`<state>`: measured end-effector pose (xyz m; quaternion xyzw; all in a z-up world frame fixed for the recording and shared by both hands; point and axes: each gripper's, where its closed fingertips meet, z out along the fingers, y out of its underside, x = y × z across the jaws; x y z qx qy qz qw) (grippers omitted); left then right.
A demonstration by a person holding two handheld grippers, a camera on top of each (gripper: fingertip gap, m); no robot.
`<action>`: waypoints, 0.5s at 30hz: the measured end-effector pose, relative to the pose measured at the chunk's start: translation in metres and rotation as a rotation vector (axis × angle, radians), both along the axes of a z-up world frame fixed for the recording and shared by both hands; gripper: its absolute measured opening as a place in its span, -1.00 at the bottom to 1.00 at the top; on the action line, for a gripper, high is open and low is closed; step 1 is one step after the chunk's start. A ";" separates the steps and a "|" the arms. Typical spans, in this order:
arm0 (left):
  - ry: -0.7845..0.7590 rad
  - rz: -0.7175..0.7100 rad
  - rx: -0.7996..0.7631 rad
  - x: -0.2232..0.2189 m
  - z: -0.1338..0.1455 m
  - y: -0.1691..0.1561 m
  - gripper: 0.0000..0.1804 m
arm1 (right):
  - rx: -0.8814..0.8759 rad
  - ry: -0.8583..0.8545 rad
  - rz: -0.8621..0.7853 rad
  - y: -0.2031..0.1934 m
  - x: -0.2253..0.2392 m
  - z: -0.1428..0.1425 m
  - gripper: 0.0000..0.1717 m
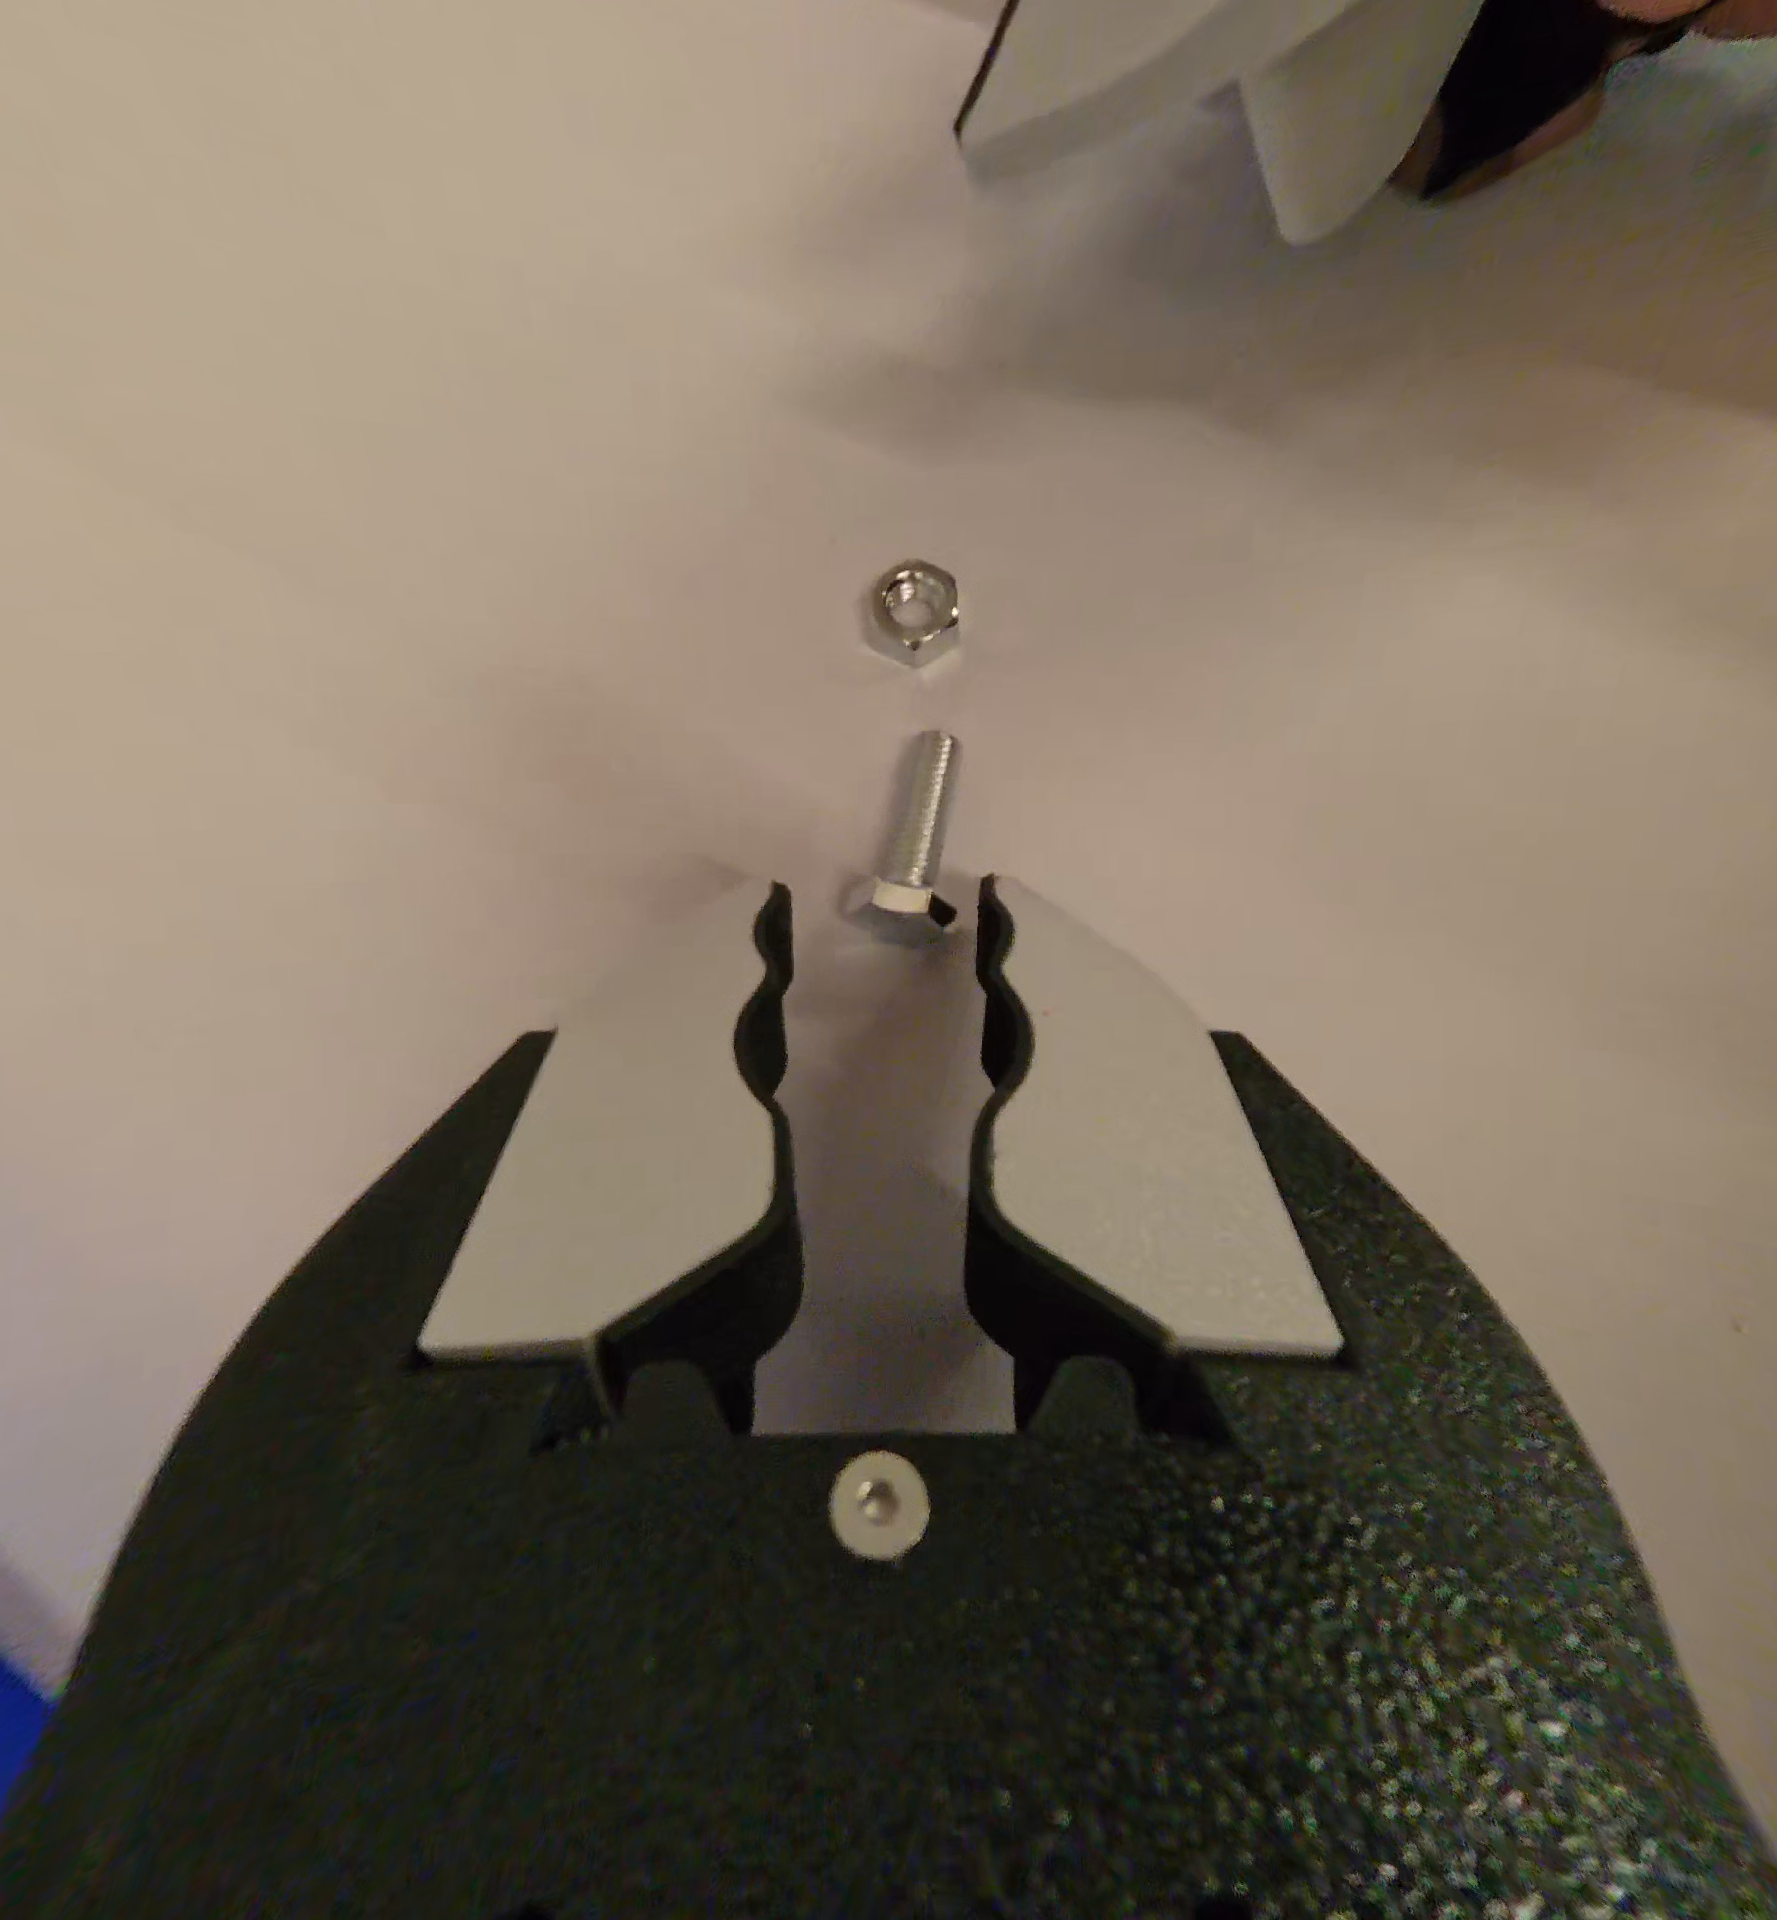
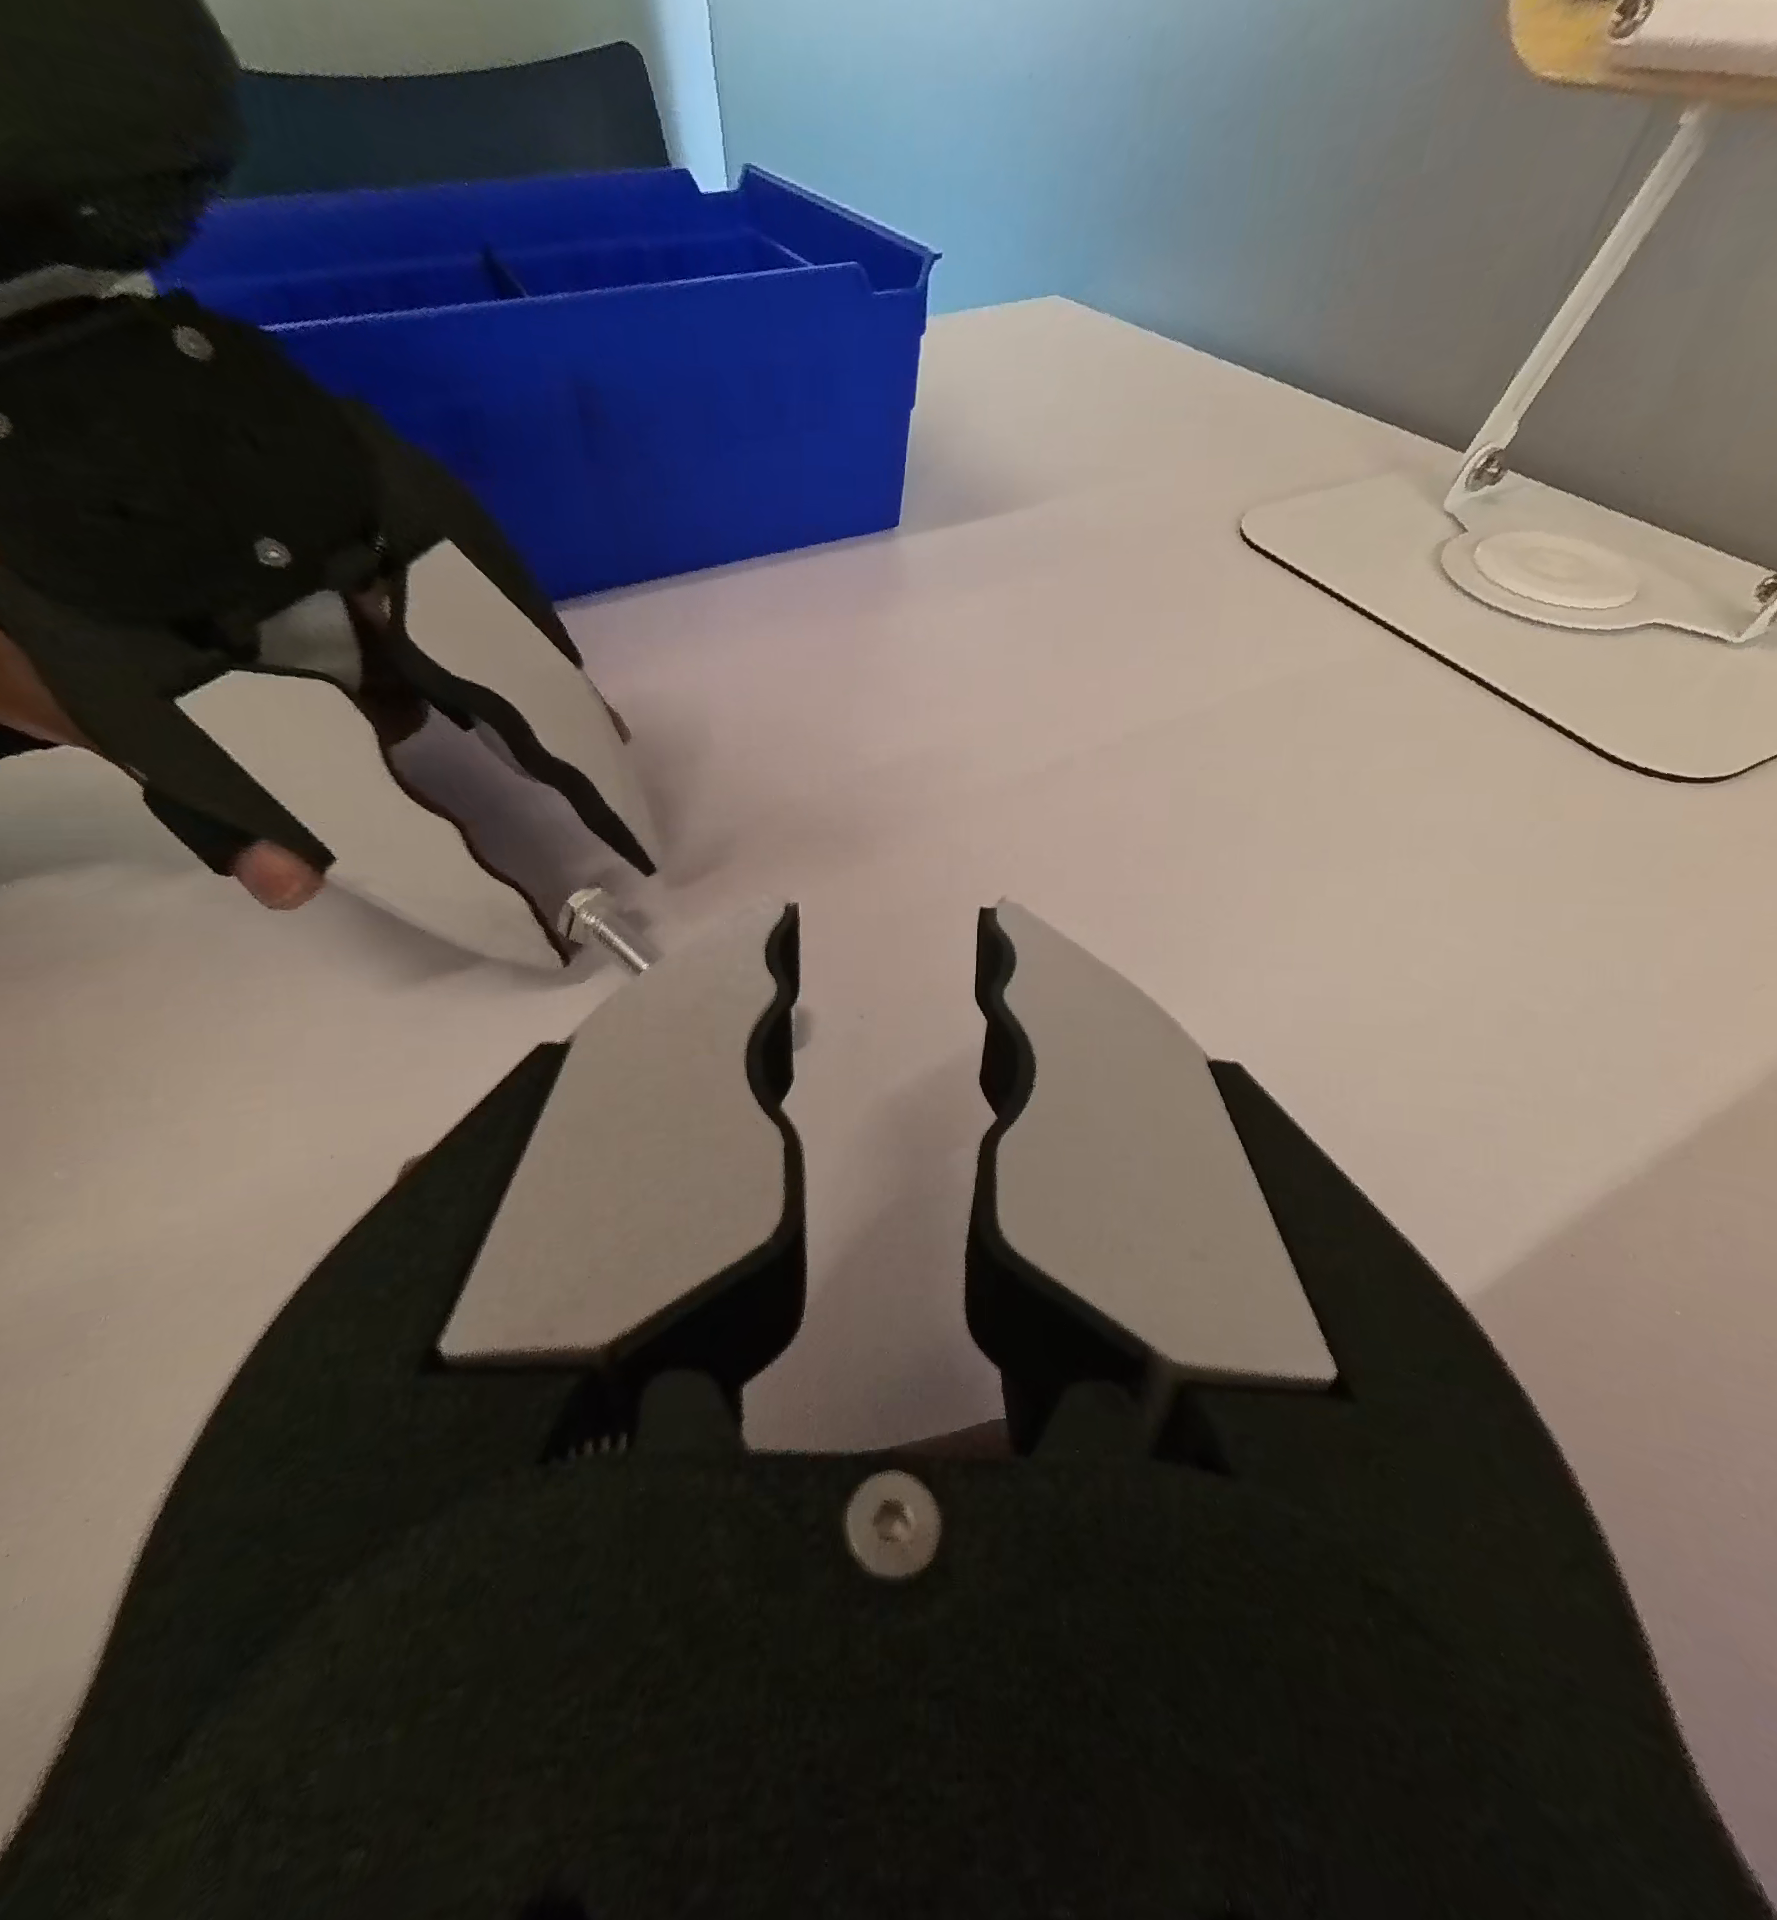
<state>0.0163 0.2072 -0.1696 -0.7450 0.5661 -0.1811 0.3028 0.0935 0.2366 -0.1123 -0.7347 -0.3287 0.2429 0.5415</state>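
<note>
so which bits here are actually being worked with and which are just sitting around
At the grippers: bolt lying between the open left gripper's tips, nut just beyond it, open right gripper close by.

Lying about: blue bin, white stand.

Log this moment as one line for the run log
left gripper: open, bolt head between tips, ungripped | right gripper: open, empty | nut: beyond bolt on table

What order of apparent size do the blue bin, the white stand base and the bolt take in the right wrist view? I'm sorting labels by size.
1. Blue bin, largest.
2. White stand base, clearly smaller, though cut off by the picture's edge.
3. Bolt, tiny, lying between the left gripper's open fingertips.
</note>
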 end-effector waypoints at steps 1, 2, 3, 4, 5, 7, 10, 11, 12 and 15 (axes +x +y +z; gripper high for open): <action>-0.001 -0.009 -0.009 0.002 -0.002 -0.002 -0.64 | 0.002 -0.004 0.003 0.000 -0.001 0.000 -0.62; 0.003 -0.018 -0.017 0.003 -0.003 -0.002 -0.65 | 0.003 -0.007 0.005 -0.001 -0.001 0.000 -0.62; 0.007 -0.024 -0.022 0.003 -0.005 -0.002 -0.66 | 0.004 -0.011 0.009 -0.001 -0.002 -0.001 -0.62; 0.000 -0.025 -0.029 0.004 -0.005 -0.002 -0.67 | 0.005 -0.014 0.012 -0.001 -0.002 -0.001 -0.62; 0.000 -0.027 -0.037 0.005 -0.005 -0.003 -0.68 | 0.006 -0.017 0.015 -0.002 -0.003 -0.001 -0.62; -0.001 -0.030 -0.044 0.005 -0.006 -0.003 -0.69 | 0.007 -0.020 0.019 -0.002 -0.004 -0.001 -0.62; -0.002 -0.026 -0.035 0.006 -0.003 0.001 -0.67 | 0.003 -0.017 0.022 -0.002 -0.004 -0.002 -0.62; -0.022 -0.027 -0.034 0.007 0.002 -0.001 -0.65 | 0.001 -0.013 0.022 -0.002 -0.003 -0.001 -0.62; -0.051 -0.030 -0.034 0.010 0.009 0.000 -0.65 | -0.003 -0.008 0.021 -0.001 -0.003 -0.001 -0.62; -0.134 -0.043 -0.052 0.023 0.031 0.004 -0.65 | -0.019 0.014 0.017 0.000 -0.001 0.000 -0.62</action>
